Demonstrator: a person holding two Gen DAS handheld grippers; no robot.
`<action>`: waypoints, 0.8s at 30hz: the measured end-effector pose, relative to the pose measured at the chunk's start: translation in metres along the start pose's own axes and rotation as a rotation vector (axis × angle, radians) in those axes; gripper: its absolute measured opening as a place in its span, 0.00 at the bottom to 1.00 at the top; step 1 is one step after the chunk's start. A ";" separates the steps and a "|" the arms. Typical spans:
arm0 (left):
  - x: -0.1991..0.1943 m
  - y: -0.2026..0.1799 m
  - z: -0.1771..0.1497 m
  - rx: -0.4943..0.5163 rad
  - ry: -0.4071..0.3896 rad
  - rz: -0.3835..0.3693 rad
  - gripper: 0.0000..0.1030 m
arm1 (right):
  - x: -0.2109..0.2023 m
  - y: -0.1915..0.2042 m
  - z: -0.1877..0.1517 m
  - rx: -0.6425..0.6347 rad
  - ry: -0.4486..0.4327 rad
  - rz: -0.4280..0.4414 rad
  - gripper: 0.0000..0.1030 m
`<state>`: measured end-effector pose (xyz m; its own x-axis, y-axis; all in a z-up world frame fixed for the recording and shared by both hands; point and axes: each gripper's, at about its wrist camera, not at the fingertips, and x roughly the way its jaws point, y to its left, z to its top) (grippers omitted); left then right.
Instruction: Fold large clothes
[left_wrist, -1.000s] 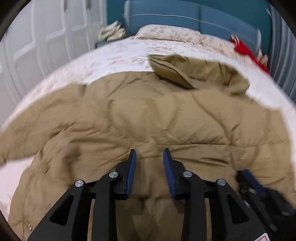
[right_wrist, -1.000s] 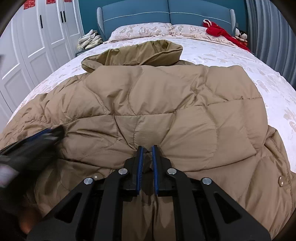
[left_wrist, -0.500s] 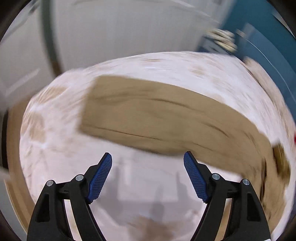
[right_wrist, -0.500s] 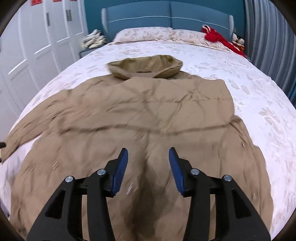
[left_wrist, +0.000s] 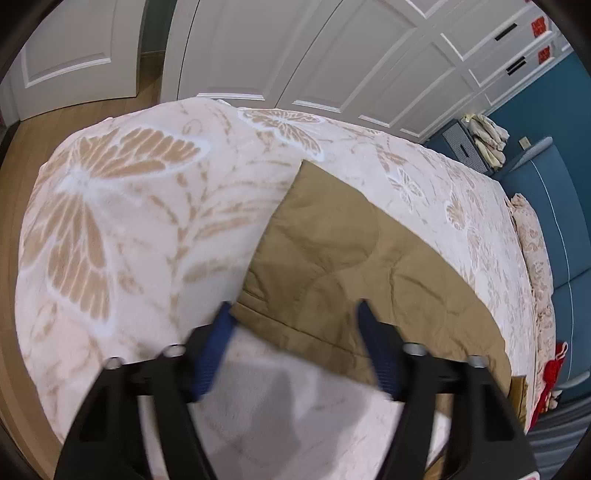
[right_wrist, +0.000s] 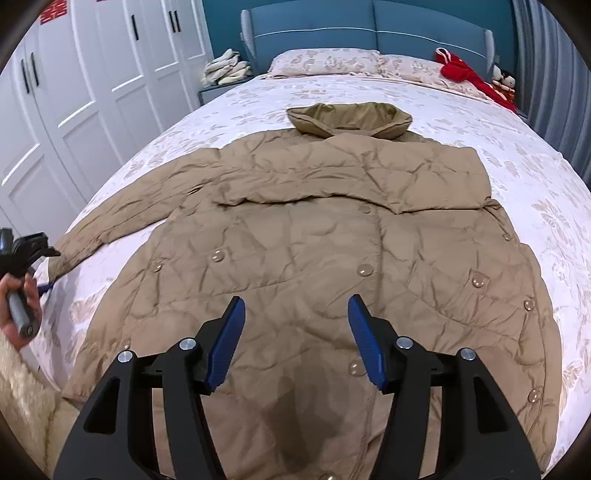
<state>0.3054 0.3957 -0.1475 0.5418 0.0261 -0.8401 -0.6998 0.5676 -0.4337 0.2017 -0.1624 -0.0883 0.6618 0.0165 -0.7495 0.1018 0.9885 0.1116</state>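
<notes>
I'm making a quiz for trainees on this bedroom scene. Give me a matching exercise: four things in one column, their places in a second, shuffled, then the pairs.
Things
1. tan coat
2. red garment
3. pale folded clothes
4. left gripper

Places
A. on the blue nightstand beside the headboard
B. at the cuff of the outstretched sleeve
C. spread flat across the middle of the bed
D. on the pillow at the far right corner of the bed

Pairs: 1-C, 2-D, 3-A, 4-B
</notes>
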 end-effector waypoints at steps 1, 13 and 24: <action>0.001 0.000 0.002 -0.002 0.005 -0.010 0.36 | -0.002 0.002 -0.001 -0.003 0.002 0.003 0.55; -0.097 -0.130 -0.019 0.373 -0.146 -0.166 0.04 | -0.019 -0.009 -0.009 -0.014 -0.005 -0.017 0.55; -0.168 -0.345 -0.219 0.909 -0.094 -0.488 0.04 | -0.028 -0.094 -0.021 0.140 0.000 -0.104 0.55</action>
<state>0.3535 0.0154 0.0718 0.7337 -0.3316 -0.5931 0.2000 0.9396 -0.2778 0.1579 -0.2523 -0.0913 0.6426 -0.0844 -0.7615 0.2717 0.9544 0.1235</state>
